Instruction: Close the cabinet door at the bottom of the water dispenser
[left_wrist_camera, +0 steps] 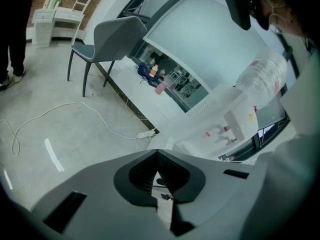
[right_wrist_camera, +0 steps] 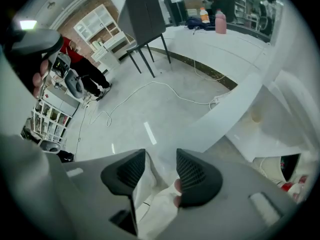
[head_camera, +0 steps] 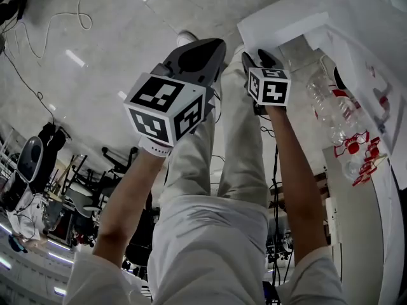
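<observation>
Cabinet door (head_camera: 286, 21) is standing open at the foot of the water dispenser (head_camera: 365, 49), on the right of the scene, swung out over the floor (head_camera: 95, 49) just beyond the right gripper. Nearest, the person's light trousers (head_camera: 216, 189) are filling the middle of the head view, with a bare forearm reaching forward on each side.

The left gripper (head_camera: 213, 46) is hanging over the left leg, its marker cube (head_camera: 166, 107) facing the camera. In the left gripper view its jaws are meeting at the tips, with nothing held between them (left_wrist_camera: 157, 153). The right gripper (head_camera: 255, 59) is hovering just short of the door's edge. In the right gripper view its jaws are standing apart (right_wrist_camera: 161, 156), showing only trouser cloth behind the gap and gripping nothing.

Past those jaws the white door (right_wrist_camera: 230, 109) is running diagonally, with the pale cabinet interior showing to its right. A clear bottle (head_camera: 331, 103) with red markings is sitting on the dispenser.

Farther off, a white cable (right_wrist_camera: 165, 86) is trailing over the grey floor, and a grey chair (right_wrist_camera: 145, 16) is standing near the far wall.
</observation>
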`<state>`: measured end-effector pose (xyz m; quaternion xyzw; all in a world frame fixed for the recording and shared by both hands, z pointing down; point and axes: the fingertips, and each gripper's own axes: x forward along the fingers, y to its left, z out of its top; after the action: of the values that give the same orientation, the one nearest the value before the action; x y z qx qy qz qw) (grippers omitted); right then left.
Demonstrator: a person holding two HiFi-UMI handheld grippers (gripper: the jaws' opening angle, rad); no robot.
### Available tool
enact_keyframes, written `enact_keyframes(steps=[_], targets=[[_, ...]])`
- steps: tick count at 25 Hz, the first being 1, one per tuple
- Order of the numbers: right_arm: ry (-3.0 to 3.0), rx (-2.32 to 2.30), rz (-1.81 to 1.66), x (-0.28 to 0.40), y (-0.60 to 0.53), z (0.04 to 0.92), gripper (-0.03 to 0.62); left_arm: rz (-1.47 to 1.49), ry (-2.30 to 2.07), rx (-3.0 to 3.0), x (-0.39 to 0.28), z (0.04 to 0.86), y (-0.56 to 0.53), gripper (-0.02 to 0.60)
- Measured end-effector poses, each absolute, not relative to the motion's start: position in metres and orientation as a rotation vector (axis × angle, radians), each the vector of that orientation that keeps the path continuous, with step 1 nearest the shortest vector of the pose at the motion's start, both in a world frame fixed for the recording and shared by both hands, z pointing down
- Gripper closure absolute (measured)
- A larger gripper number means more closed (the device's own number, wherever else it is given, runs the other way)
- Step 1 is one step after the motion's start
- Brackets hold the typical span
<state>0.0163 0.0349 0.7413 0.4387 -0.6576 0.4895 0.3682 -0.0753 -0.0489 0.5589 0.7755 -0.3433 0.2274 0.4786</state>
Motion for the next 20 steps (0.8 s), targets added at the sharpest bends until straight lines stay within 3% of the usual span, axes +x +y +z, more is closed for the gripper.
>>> enact_keyframes(steps=[20], targets=[[-1.561,1.168,1.299,0.087,0.098,0.746,0.395,0.639,-0.723,1.955,-0.019,0.556,-0.037,0.580]])
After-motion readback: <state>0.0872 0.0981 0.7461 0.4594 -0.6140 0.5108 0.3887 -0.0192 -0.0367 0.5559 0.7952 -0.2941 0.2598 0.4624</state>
